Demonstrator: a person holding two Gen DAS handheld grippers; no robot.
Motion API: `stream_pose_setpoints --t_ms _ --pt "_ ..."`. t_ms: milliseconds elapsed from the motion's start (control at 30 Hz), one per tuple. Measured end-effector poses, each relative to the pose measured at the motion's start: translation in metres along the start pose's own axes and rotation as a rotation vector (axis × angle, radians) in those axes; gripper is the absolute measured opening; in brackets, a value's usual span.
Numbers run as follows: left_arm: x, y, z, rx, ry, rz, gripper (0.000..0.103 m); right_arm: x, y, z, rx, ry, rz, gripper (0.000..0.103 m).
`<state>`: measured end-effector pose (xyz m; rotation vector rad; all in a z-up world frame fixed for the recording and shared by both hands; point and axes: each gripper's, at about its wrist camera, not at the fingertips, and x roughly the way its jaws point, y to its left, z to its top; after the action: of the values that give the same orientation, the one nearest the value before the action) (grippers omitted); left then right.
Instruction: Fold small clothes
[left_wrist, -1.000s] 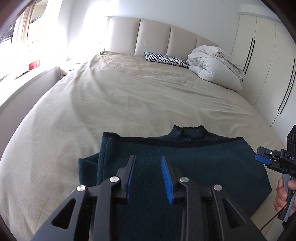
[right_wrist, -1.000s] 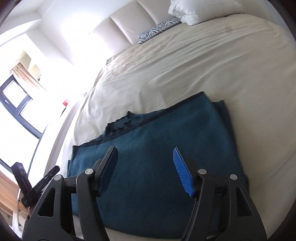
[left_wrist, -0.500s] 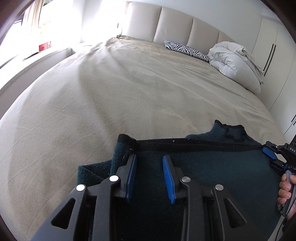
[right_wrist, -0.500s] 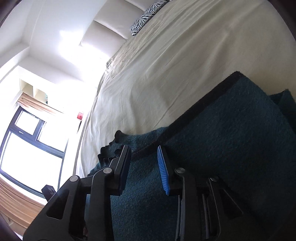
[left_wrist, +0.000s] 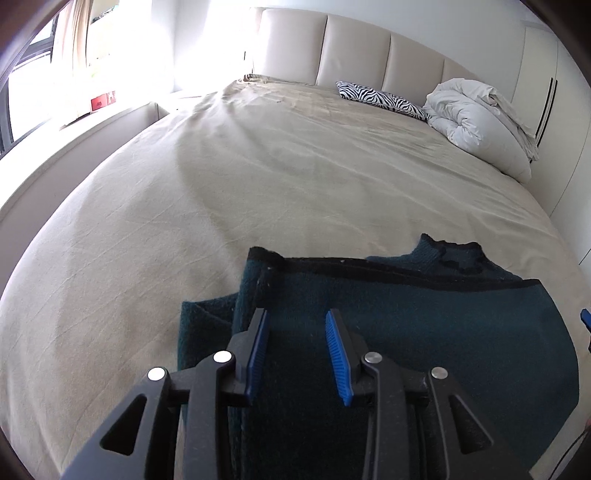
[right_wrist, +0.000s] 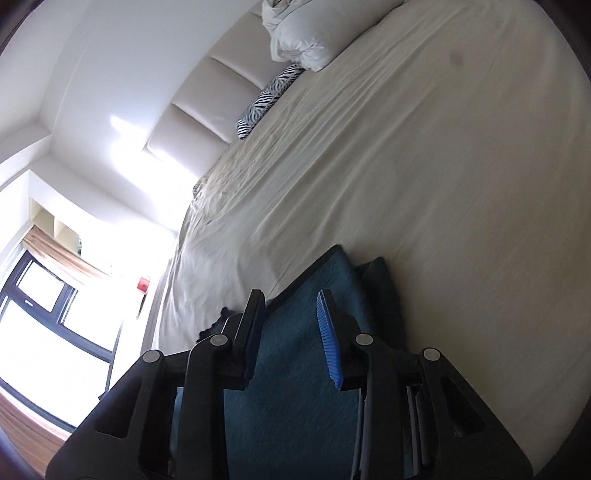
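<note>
The sweater (left_wrist: 424, 325) was a dark teal knit with a black band along its far edge, and it lay folded on the near part of the bed (left_wrist: 258, 192). Its collar (left_wrist: 450, 254) stuck out past the black band toward the headboard. On one side a folded layer, perhaps a sleeve, peeked out from under the top panel, which lay mostly flat.

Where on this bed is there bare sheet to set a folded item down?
Bare sheet runs from the teal sweater up to the headboard. Crowded spots: the zebra pillow and white duvet in the far right corner.
</note>
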<state>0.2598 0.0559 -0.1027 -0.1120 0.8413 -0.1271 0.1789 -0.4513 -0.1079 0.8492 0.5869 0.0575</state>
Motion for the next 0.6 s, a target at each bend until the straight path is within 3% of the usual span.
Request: stream_pose_setpoints --t_ms 100,167,300,400,600 --pt "-0.037 -0.028 -0.035 0.058 0.010 -0.064 0.044 0.016 0.041 -0.055 -0.078 0.138 0.085 0.042" --pt "-0.053 -0.040 -0.059 0.088 0.021 -0.079 0.044 0.038 0.055 -0.092 -0.088 0.237 0.141 0.042" --pt "-0.056 -0.041 -0.100 0.103 0.082 -0.065 0.048 0.061 0.035 -0.137 -0.032 0.333 0.094 0.040" --pt "-0.059 -0.032 -0.109 0.098 0.079 -0.076 0.048 0.048 0.011 -0.134 0.036 0.277 0.088 0.033" --pt "-0.068 -0.020 -0.114 0.067 0.080 -0.073 0.048 -0.015 -0.052 -0.098 0.205 0.043 -0.099 0.033"
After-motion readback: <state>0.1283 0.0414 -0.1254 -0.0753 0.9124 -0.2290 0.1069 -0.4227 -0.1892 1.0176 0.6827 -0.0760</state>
